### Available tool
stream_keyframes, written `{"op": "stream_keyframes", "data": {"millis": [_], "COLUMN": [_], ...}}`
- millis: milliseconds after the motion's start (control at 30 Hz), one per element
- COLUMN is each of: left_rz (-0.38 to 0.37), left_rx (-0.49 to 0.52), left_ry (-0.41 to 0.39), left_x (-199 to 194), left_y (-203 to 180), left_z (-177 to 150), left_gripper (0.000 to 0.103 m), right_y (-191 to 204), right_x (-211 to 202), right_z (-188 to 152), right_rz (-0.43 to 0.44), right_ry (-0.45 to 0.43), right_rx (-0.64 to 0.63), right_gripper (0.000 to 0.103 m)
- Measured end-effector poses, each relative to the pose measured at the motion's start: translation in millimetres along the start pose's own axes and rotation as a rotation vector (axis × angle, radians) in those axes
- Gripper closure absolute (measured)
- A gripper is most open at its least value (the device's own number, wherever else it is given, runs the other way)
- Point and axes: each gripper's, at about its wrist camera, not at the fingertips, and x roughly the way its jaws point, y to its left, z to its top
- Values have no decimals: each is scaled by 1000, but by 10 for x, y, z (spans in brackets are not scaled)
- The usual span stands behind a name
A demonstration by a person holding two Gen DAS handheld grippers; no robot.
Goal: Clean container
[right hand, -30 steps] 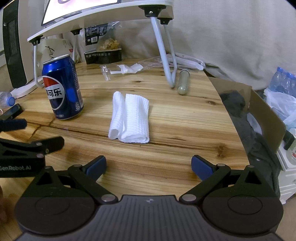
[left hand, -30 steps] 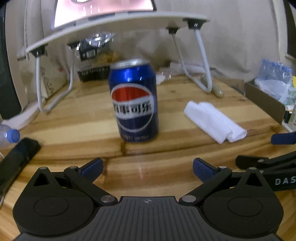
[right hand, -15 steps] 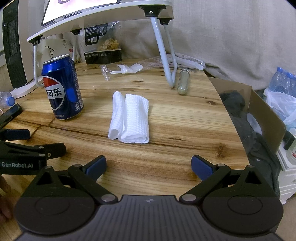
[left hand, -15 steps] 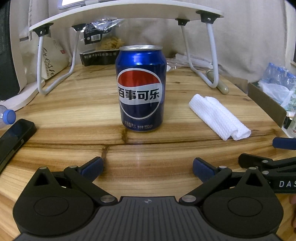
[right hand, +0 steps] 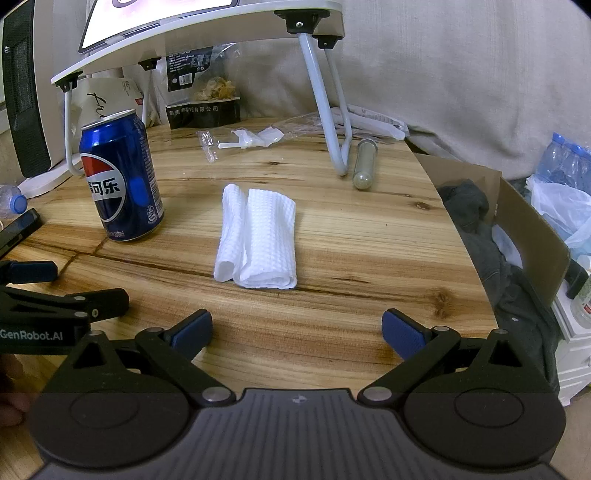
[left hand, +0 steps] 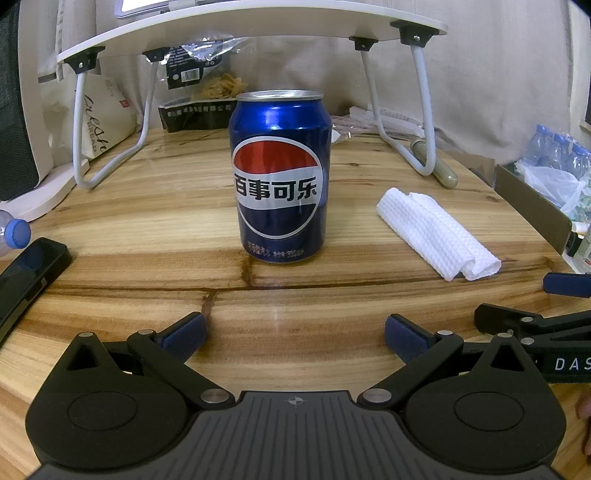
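A blue Pepsi can [left hand: 280,177] stands upright on the wooden table [left hand: 147,221], straight ahead of my left gripper [left hand: 295,338], which is open and empty a short way in front of it. The can also shows at the left in the right wrist view [right hand: 122,177]. A folded white cloth [right hand: 256,238] lies flat ahead of my right gripper [right hand: 297,334], which is open and empty. The cloth shows to the right of the can in the left wrist view [left hand: 436,232].
A white folding lap desk [left hand: 251,33] stands over the back of the table, with snack bags [right hand: 203,88] under it. A black phone [left hand: 26,273] and a bottle cap end [left hand: 16,232] lie at the left. A cardboard box of clothes [right hand: 517,229] sits off the right edge.
My left gripper has tilted and moved closer to the can, which now looks larger and centred. The right gripper has not moved. Both stay open.
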Motion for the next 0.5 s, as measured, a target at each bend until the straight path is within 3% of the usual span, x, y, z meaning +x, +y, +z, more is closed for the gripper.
{"op": "stream_keyframes", "data": {"millis": [500], "left_rz": [-13], "left_rx": [8], "left_ry": [0], "left_x": [-16], "left_y": [-11], "left_z": [-22], "left_gripper": [0], "right_y": [7], "right_x": [-3], "right_z": [-1], "right_rz": [-1], "right_ry": [-1], "right_rx": [1], "right_gripper": [0]}}
